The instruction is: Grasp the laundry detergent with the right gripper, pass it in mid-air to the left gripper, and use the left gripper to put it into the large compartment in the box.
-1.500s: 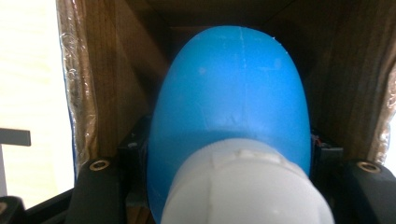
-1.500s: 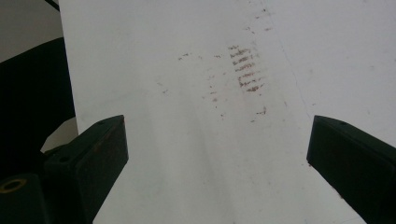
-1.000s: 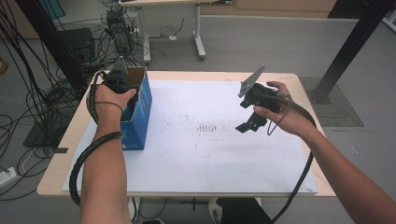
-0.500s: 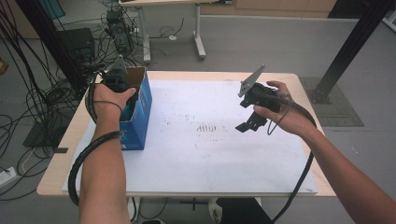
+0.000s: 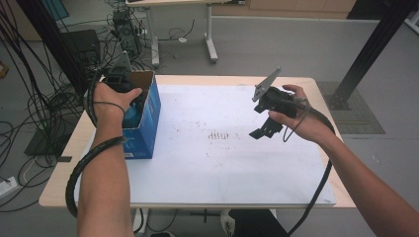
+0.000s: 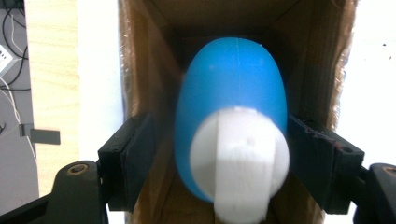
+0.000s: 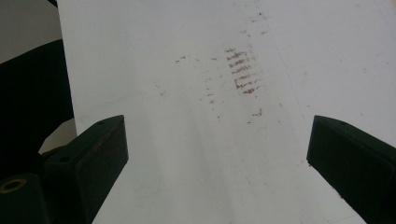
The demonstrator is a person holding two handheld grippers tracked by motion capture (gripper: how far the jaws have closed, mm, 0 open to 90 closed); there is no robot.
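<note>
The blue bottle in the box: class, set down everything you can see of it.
The blue bottle is smooth, rounded and egg-shaped, seemingly plastic, with a faint seam down its middle. A blurred white cap faces the camera. It sits inside the open cardboard box, brown inside and blue outside, at the table's left edge. The left gripper has just been opening; its jaws flank the bottle, the left one clearly apart from it, while contact on the right cannot be told. In the high view a little blue shows under the hand.
</note>
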